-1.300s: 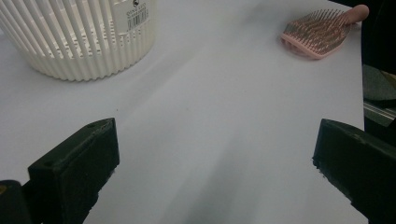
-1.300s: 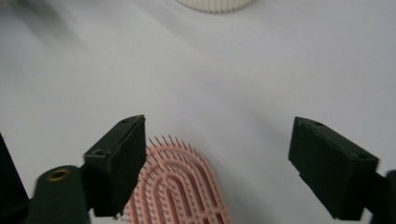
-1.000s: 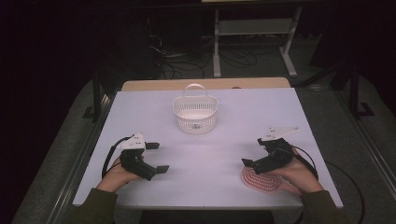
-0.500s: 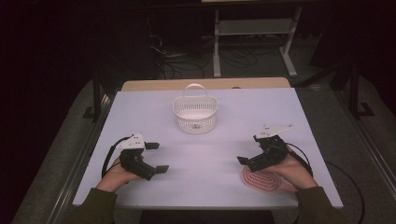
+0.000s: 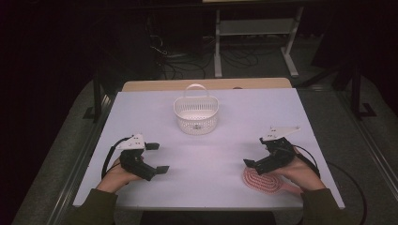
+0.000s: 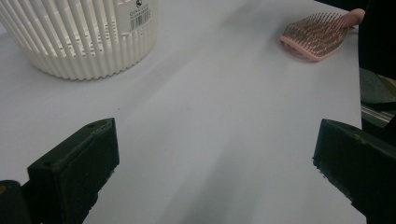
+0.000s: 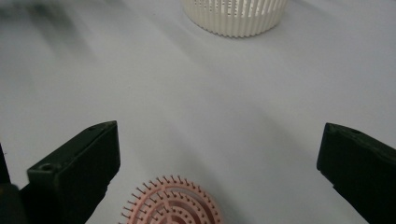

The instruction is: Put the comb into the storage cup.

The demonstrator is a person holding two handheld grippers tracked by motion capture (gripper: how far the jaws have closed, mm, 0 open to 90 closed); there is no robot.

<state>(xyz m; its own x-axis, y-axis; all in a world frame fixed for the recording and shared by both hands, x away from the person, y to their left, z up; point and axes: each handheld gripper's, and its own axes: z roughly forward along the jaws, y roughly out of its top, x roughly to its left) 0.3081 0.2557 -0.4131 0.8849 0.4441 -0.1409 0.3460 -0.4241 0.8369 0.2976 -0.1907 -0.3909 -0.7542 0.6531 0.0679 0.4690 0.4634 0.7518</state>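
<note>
Pink oval plastic hairbrush [image 5: 264,181] lies bristles-up at desk's [image 5: 225,122] near right edge under your wide-open right claw [image 5: 256,154]; likely light and stiff, so pinch the rim or handle, not bristles.

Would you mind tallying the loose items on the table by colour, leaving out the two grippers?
White: 1, the slatted basket with a handle, standing toward the far middle of the table.
Pink: 1, the hairbrush, lying bristles up near the front right edge.
Total: 2 items.
</note>
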